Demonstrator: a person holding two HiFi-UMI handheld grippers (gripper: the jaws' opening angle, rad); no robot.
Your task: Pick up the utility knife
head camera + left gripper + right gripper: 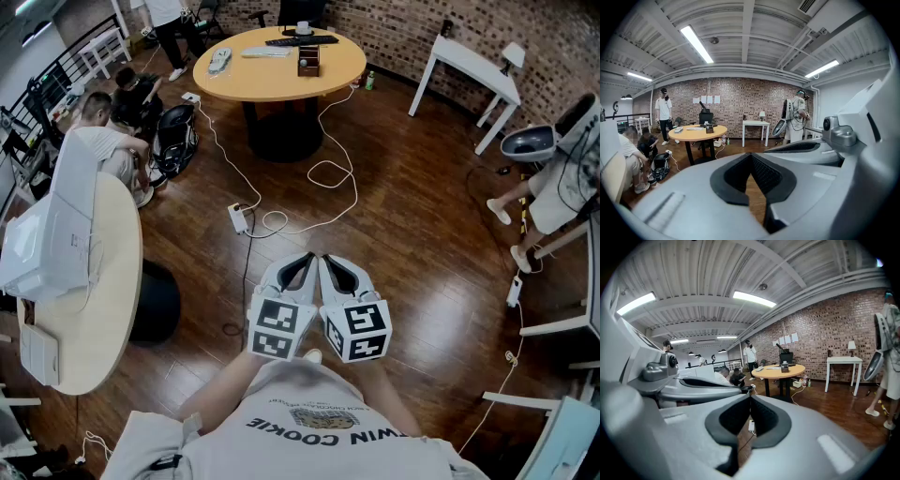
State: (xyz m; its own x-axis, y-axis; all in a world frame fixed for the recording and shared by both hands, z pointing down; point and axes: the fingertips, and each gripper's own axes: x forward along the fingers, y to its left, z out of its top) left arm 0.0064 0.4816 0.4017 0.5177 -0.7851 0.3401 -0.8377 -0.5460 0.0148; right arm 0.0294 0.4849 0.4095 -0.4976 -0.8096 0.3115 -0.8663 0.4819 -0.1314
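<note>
I cannot pick out a utility knife in any view. Both grippers are held close together in front of the person's chest, above the wooden floor. In the head view my left gripper (300, 265) and my right gripper (330, 267) sit side by side, tips pointing away and a little down. The left gripper (751, 155) has its dark pads meeting at the tip, with nothing between them. The right gripper (750, 397) is likewise shut and empty. The far round wooden table (333, 73) carries several small items too distant to tell apart.
A pale round table (108, 300) with a white machine (42, 234) stands at the left. A power strip (237, 218) and white cables trail across the floor ahead. People sit at the far left (103, 141); another person (562, 187) stands right. A white table (469, 61) is at back right.
</note>
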